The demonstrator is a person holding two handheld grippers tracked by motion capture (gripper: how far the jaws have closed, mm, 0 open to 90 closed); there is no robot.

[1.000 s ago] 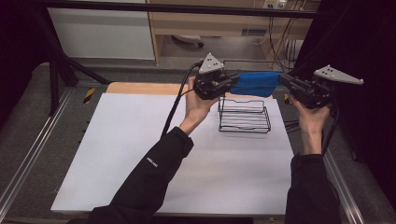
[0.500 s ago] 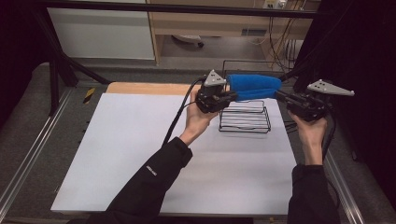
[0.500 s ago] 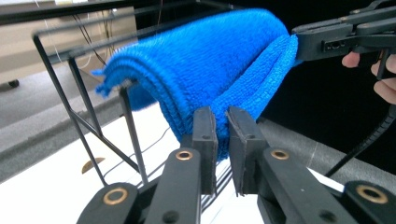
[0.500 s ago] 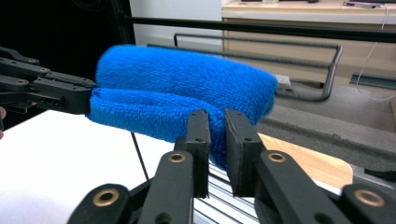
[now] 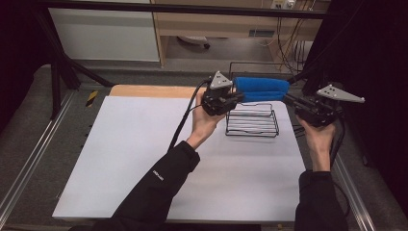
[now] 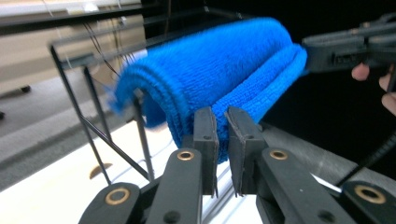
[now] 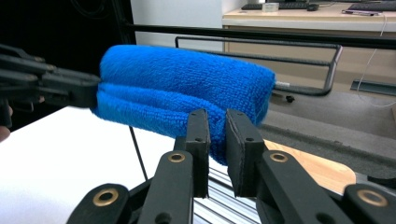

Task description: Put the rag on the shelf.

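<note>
High view shows the folded blue towel [image 5: 261, 88] draped over the wire rack [image 5: 252, 123]'s top bar, each claw, left [image 5: 236, 97] and right [image 5: 290, 99], clamped on an end, release pending.

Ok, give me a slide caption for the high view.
Both grippers, left and right, hold a folded blue towel draped over the wire rack.

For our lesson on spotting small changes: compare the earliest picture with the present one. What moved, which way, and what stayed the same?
The blue towel, pinched at each end by the left gripper and the right gripper, has come down and now drapes over the top bar of the wire rack. The right hand sank a little. Both grips, the rack and the white table stayed as they were.
</note>
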